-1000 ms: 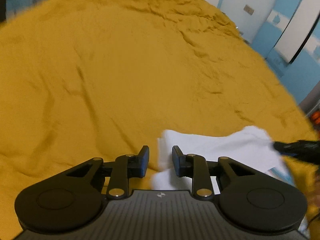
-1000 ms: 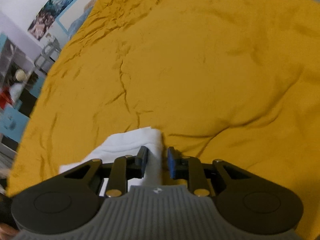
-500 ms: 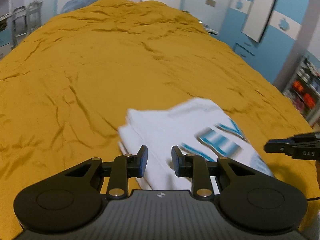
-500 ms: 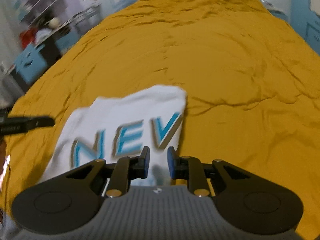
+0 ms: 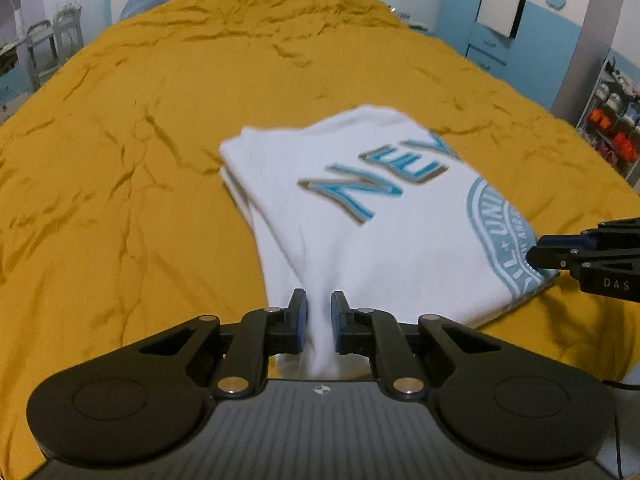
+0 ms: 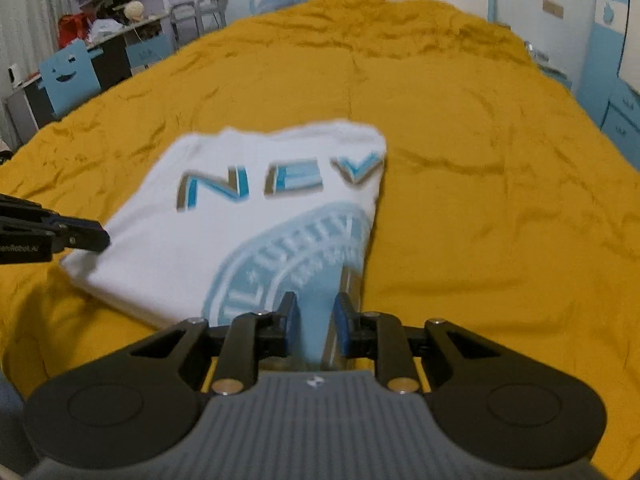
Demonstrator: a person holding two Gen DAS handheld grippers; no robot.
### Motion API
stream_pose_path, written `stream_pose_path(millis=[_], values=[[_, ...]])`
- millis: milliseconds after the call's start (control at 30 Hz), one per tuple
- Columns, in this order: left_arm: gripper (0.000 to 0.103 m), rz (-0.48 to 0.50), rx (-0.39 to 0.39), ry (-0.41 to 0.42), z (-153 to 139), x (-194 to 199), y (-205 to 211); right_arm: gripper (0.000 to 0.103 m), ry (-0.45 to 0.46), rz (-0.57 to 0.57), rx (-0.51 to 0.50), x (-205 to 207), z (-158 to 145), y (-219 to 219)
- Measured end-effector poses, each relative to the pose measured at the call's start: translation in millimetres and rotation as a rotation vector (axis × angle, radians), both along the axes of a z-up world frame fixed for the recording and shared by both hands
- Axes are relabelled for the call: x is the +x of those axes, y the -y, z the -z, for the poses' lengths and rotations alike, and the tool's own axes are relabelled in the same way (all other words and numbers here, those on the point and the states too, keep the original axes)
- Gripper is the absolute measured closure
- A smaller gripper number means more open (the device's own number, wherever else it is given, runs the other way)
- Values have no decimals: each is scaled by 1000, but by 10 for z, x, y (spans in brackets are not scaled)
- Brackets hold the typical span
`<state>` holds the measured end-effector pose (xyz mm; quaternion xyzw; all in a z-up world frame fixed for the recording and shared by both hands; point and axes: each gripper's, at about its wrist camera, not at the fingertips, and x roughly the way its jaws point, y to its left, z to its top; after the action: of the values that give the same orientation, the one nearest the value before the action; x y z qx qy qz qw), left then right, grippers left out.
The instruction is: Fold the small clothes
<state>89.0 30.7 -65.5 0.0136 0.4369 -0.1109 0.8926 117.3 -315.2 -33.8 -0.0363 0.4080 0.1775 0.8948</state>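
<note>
Shirt point(image 5: 360, 216) looks mostly folded already, both the left gripper point(image 5: 319, 320) and right gripper point(image 6: 314, 320) have jaws pinched on its near corners over the bed point(image 5: 120, 160), so probably one last fold left.

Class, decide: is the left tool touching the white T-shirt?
Touching. The left wrist view shows the left tool with a pinch of the white T-shirt pressed between both fingers, no gap on either side.
</note>
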Motion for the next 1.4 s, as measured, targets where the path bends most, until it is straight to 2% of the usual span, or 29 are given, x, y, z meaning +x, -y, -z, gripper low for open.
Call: stream_pose_path(millis=[167,400,767,933,1067,1200,1267,1400], values=[[89,-10,-17,-36,228,2,-24,87,-38,10,-11,-26,243,28],[88,-13,-28,-24,386,-46,-71,87,-53,14,-31,27,479,-5],[86,-9,-35,-55,283,-62,-69,87,-86,37,-15,132,425,17],[85,0,-26,-17,127,-159,-28,85,-79,48,-16,107,262,8],[84,-8,-37,26,-10,-231,-6,75,-46,58,2,24,91,23],[79,-22,-26,115,-216,-288,52,66,17,56,21,-86,-139,-3],[75,-39,-15,168,-335,-296,93,58,51,56,35,-133,-269,-16],[61,-89,0,275,-569,-322,178,34,141,72,60,-254,-548,-51]])
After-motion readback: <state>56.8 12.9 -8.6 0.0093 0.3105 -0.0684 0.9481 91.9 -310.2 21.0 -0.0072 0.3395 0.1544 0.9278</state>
